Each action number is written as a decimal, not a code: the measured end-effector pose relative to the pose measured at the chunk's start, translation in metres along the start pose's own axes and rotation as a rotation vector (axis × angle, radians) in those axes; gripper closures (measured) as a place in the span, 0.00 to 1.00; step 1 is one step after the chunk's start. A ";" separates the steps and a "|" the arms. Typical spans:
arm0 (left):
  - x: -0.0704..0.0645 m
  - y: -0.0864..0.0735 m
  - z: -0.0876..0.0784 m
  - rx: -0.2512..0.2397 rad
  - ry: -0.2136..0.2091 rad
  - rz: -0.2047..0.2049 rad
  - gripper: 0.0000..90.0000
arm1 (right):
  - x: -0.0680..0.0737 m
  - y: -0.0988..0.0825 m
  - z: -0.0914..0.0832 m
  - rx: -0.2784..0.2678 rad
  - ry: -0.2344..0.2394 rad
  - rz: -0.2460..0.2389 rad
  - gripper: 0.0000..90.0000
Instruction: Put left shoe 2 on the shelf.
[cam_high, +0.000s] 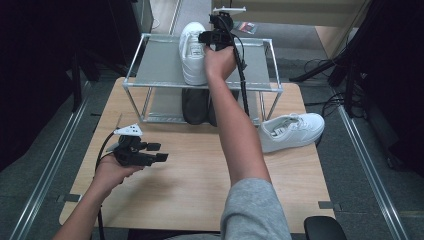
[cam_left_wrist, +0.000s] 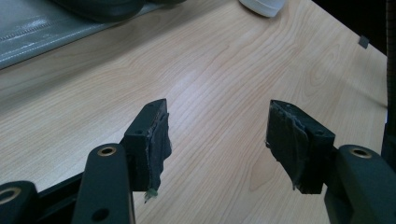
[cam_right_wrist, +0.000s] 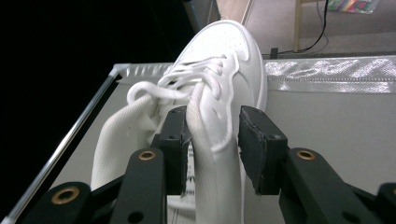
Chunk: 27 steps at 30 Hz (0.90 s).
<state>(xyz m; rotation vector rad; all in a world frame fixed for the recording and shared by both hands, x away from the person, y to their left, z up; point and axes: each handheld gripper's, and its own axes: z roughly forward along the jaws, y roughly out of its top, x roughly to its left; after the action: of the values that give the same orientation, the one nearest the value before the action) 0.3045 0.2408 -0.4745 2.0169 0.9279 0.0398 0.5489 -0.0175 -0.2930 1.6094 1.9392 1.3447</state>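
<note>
A white sneaker (cam_high: 191, 55) stands on the top shelf of a metal shoe rack (cam_high: 150, 62), toe pointing away. My right gripper (cam_high: 207, 37) reaches over it from the near side. In the right gripper view the sneaker (cam_right_wrist: 219, 60) has its collar wall between the jaws of that gripper (cam_right_wrist: 212, 119); one pad lies against the wall and a gap shows at the other pad, so the gripper is open. My left gripper (cam_high: 160, 152) hovers low over the wooden table (cam_high: 190, 175), open (cam_left_wrist: 217, 116), nothing between its pads.
A second white sneaker (cam_high: 290, 131) lies on the table right of the rack. Dark shoes (cam_high: 195, 106) sit on the rack's lower shelf. The grey shelf surface (cam_right_wrist: 327, 121) beside the held-over sneaker is bare. Cables trail on the floor at right.
</note>
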 end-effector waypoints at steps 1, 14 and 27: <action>0.000 0.000 0.000 0.002 0.001 0.000 0.44 | 0.000 0.000 -0.002 0.007 0.003 -0.002 0.72; 0.000 0.004 0.005 0.025 -0.001 0.005 0.43 | -0.015 -0.010 -0.049 0.004 0.130 -0.082 0.72; 0.003 0.014 0.013 0.048 -0.019 0.019 0.42 | -0.033 -0.045 -0.086 0.014 0.207 -0.172 0.69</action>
<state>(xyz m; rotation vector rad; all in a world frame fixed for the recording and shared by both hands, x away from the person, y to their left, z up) 0.3194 0.2288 -0.4730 2.0674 0.9054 0.0088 0.4713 -0.0843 -0.2935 1.3179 2.1531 1.4789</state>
